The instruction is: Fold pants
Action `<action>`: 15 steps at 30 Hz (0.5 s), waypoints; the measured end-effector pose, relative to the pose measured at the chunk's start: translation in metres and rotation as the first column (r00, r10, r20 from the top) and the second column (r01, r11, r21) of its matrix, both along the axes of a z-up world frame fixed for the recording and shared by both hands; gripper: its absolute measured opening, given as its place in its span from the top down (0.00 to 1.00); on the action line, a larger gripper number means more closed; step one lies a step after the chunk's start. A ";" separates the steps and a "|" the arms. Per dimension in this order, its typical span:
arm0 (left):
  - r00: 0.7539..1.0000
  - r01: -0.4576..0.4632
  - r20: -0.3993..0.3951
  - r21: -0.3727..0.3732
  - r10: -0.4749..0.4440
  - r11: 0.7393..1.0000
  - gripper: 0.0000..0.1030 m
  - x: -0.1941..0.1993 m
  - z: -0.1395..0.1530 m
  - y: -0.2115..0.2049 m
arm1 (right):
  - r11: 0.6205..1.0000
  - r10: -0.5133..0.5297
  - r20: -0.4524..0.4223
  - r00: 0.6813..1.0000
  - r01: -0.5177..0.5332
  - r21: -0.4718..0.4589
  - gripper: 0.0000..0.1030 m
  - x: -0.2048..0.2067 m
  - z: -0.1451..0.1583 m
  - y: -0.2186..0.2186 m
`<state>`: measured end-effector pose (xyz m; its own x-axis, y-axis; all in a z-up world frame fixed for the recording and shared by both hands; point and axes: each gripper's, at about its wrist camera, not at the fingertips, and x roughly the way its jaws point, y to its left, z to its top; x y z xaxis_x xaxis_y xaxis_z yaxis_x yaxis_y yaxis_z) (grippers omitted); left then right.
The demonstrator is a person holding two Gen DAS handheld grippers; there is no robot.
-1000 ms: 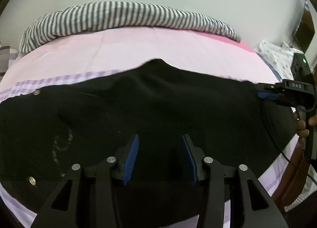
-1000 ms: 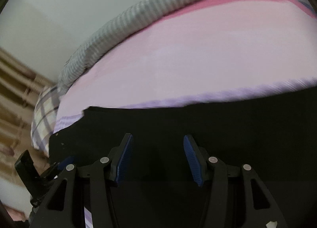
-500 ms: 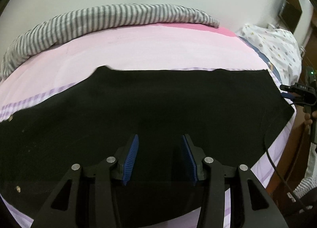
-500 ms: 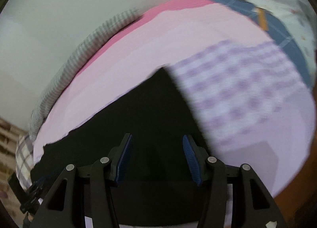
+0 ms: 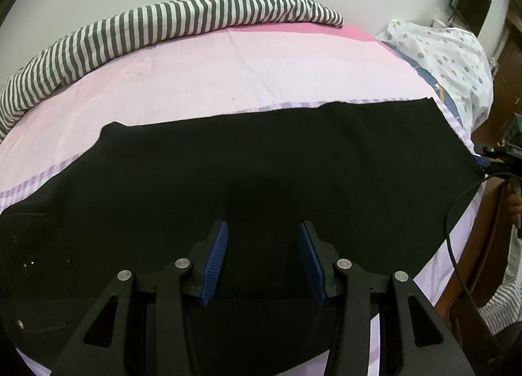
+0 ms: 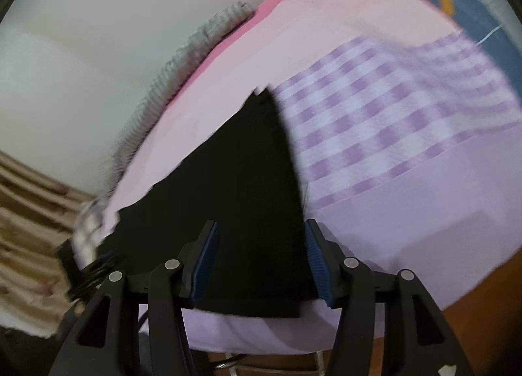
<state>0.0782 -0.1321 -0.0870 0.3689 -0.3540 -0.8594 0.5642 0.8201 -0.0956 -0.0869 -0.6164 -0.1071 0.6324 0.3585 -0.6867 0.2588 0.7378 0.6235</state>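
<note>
Black pants [image 5: 261, 167] lie flat across the near part of a pink and lilac bed, legs reaching right to the hem end. My left gripper [image 5: 262, 258] is open and empty just above the pants' near middle. My right gripper [image 6: 261, 258] is open and empty, its jaws astride the hem end of the pants [image 6: 248, 199] at the bed's near edge. The right gripper also shows in the left wrist view [image 5: 499, 155] at the far right, by the hem corner.
A grey striped blanket [image 5: 169, 26] runs along the far side of the bed by the wall. A white dotted quilt [image 5: 450, 56] lies at the right. A checked lilac sheet [image 6: 391, 115] covers the bed's end. A wooden bed frame [image 5: 476, 245] is at the right.
The pants now lie flat and stretched out; the bunched hump seen a second ago is gone. The right gripper has swung right to the hem end. The left view has turned slightly right.
</note>
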 end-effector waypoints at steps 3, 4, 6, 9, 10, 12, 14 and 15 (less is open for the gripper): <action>1.000 -0.002 -0.011 0.013 0.002 1.000 0.55 0.001 -0.005 -0.002 | 0.998 0.008 0.025 1.000 -0.009 0.056 0.50 -0.006 -0.006 -0.001; 1.000 -0.002 -0.013 0.016 0.002 1.000 0.55 0.001 -0.007 -0.003 | 0.997 0.002 0.038 0.999 -0.005 0.071 0.50 -0.010 -0.008 -0.001; 1.000 -0.005 -0.011 0.019 0.005 1.000 0.55 0.001 -0.011 -0.004 | 0.995 -0.004 0.052 0.999 -0.001 0.104 0.50 -0.015 -0.012 0.001; 1.000 0.011 0.014 0.025 -0.011 1.000 0.50 0.000 -0.012 -0.006 | 0.995 -0.016 0.057 0.998 0.011 0.094 0.53 -0.018 -0.012 0.005; 1.000 0.017 0.021 0.027 -0.018 0.999 0.48 -0.001 -0.013 -0.007 | 0.996 -0.031 0.045 0.998 0.027 0.088 0.62 -0.016 -0.012 0.006; 0.999 0.028 0.040 0.042 -0.030 0.999 0.45 -0.002 -0.014 -0.011 | 0.996 -0.054 0.012 0.998 0.053 0.072 0.79 -0.011 -0.014 0.006; 0.998 0.033 0.052 0.051 -0.036 0.998 0.42 -0.003 -0.015 -0.014 | 0.994 -0.079 -0.003 0.997 0.079 0.076 0.87 -0.010 -0.018 0.006; 0.998 0.031 0.053 0.046 -0.033 0.998 0.41 -0.002 -0.015 -0.014 | 0.991 -0.100 -0.005 0.995 0.100 0.093 0.88 -0.010 -0.018 0.006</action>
